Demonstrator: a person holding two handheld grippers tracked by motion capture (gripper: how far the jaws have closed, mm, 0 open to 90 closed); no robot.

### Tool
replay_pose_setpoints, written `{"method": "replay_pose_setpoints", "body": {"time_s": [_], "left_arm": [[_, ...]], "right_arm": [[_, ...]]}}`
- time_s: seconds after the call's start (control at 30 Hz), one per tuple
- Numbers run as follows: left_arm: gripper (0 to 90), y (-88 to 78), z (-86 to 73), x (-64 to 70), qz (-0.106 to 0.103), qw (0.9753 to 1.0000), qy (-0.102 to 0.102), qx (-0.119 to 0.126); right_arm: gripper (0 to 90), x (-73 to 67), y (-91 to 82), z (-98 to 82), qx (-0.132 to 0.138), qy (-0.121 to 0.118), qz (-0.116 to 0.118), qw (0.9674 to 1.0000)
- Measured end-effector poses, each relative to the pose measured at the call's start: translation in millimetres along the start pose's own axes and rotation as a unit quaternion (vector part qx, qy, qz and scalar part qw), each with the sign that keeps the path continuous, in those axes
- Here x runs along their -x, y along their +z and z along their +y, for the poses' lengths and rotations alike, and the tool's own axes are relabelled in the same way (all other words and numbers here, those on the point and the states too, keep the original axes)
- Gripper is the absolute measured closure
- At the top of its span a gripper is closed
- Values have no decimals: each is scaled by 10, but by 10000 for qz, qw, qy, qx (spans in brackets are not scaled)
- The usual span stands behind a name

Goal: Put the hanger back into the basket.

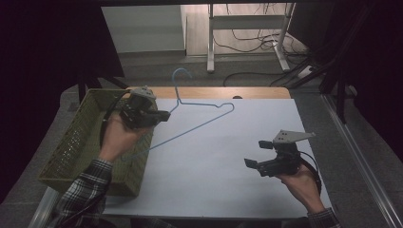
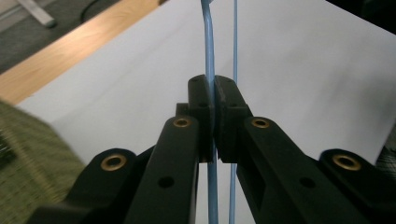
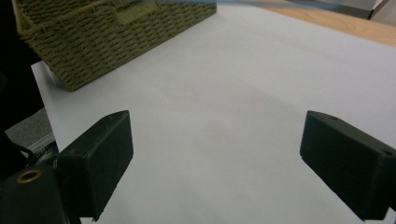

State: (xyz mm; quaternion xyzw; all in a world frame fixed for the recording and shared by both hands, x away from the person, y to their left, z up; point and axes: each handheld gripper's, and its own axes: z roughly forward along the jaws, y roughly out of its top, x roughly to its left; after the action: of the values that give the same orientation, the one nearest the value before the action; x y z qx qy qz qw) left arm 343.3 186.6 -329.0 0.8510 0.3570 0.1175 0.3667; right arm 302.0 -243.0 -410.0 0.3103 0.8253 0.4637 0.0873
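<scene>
Sleeve: plaid, entered from the lower left of the high view, next to the basket's near corner.

Left gripper: held in the left hand above the basket's right rim; jaws pressed together on the hanger's wire, as seen in the left gripper view.

Hanger: thin, blue; raised off the sheet and tilted, hook pointed toward the far edge, lower end seen over the basket.

Basket: woven, olive green, set at the table's left side, partly on the sheet.

Right gripper: held in the right hand near the sheet's right edge, well apart from the hanger; jaws spread wide, nothing between them.

Sheet: white, laid over a wooden table.
</scene>
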Motion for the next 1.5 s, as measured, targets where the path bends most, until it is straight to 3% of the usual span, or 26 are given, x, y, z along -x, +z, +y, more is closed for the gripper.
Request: {"method": "replay_pose_setpoints", "body": {"time_s": [0.23,0.47,0.7,0.9,1.07,1.2,1.5], "left_arm": [[876,-285,-243,-276,297,9990,-319,100],[876,-546,-502,-494,659,9959,-592,168],[875,-871,-856,-740,1045,9901,-903,262],[875,-1077,-1116,-915,1300,9835,-1171,460],[876,-1113,-1282,-1046,1461,9797,-1283,484],[876,-1052,-1393,-1139,1526,9793,-1242,471],[875,-854,-1677,-1311,1605,9758,-1398,511]], "right_arm": [[86,38,-12,-110,-62,111,-47,9999],[86,68,-5,-189,-126,193,-64,9997],[80,92,-20,-264,-143,246,-97,9995],[79,117,-63,-320,-164,326,-168,9992],[79,142,-86,-352,-174,391,-203,9989],[80,153,-76,-366,-213,404,-219,9987],[79,160,-30,-395,-361,453,-193,9981]]}}
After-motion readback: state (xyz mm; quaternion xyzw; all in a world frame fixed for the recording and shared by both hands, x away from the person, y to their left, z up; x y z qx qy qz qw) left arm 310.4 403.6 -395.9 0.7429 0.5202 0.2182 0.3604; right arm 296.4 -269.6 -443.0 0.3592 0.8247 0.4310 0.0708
